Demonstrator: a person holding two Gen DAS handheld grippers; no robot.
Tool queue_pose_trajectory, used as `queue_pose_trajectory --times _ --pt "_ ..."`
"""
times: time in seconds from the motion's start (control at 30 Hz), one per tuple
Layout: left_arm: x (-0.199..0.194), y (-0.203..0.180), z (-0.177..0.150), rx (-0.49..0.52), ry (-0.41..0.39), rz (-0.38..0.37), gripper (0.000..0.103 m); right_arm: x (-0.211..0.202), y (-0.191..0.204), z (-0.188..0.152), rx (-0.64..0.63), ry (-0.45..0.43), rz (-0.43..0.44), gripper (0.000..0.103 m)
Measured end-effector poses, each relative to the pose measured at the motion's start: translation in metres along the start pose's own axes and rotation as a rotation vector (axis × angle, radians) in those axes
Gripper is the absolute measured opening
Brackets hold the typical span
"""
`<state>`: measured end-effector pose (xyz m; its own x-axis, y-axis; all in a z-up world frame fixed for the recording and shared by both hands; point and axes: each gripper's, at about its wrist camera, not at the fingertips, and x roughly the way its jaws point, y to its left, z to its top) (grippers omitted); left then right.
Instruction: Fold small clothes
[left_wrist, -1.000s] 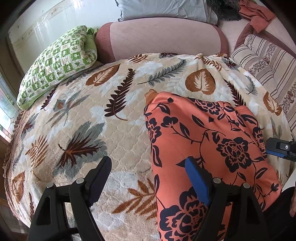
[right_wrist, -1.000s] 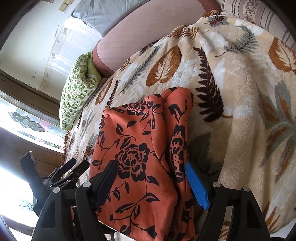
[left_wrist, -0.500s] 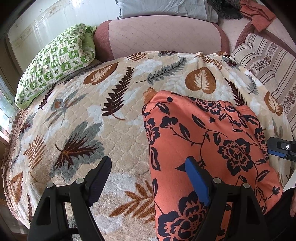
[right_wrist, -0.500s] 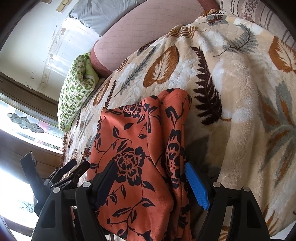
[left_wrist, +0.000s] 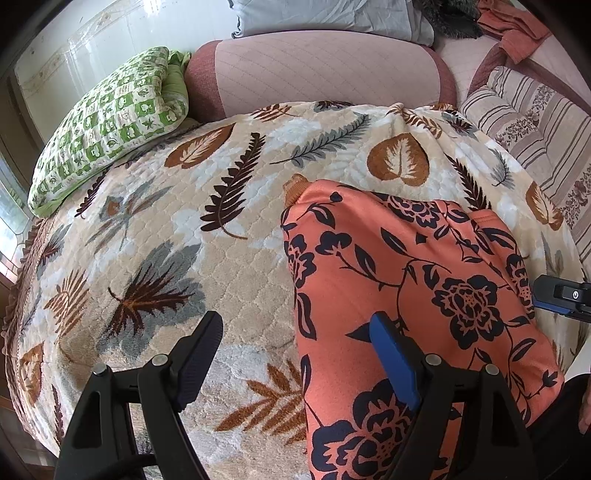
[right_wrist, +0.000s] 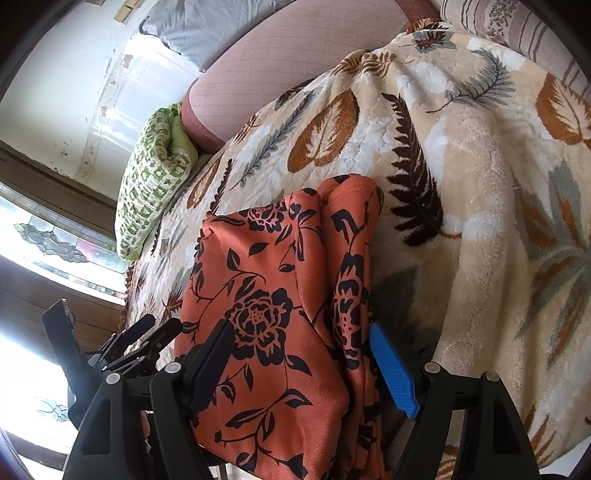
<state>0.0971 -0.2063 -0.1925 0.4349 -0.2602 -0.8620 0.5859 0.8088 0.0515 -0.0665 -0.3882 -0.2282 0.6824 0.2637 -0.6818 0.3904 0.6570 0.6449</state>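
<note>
Orange floral garment lies folded on the leaf-print blanket of a bed, at the near edge, its long axis running away from the cameras. Left claw: fingers spread, nothing pinched; its blue finger stands over the garment's left part, its black finger over bare blanket. Right claw: fingers spread, straddling the garment's right side where a rolled, bunched fold runs lengthwise; cannot tell whether either pad touches cloth. Surroundings: green checked pillow at the blanket's far left, pink quilted headboard behind, grey pillow above it, striped cushion far right, an orange cloth in the top right corner. No object lies between the claws and the garment. In the left view the right claw shows only as a blue-black tip at the right frame edge. In the right view the left claw appears at lower left against a blown-out window, detail poor. Garment's near end is cut off by the frame bottom and by the claw bodies in both views. A rust ribbed bit pokes out at the garment's far left corner; what part it is cannot be made out.
</note>
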Motion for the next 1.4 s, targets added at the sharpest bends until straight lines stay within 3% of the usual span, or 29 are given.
queue_pose_trajectory --times 1.1,1.4 --pt "0.011 -0.003 0.0 -0.004 0.012 -0.007 0.082 0.007 -0.013 0.001 0.022 0.024 0.0 0.079" --pt "0.014 0.005 0.0 -0.033 0.024 -0.067 0.082 0.018 -0.014 0.001 0.024 0.048 0.0 0.079"
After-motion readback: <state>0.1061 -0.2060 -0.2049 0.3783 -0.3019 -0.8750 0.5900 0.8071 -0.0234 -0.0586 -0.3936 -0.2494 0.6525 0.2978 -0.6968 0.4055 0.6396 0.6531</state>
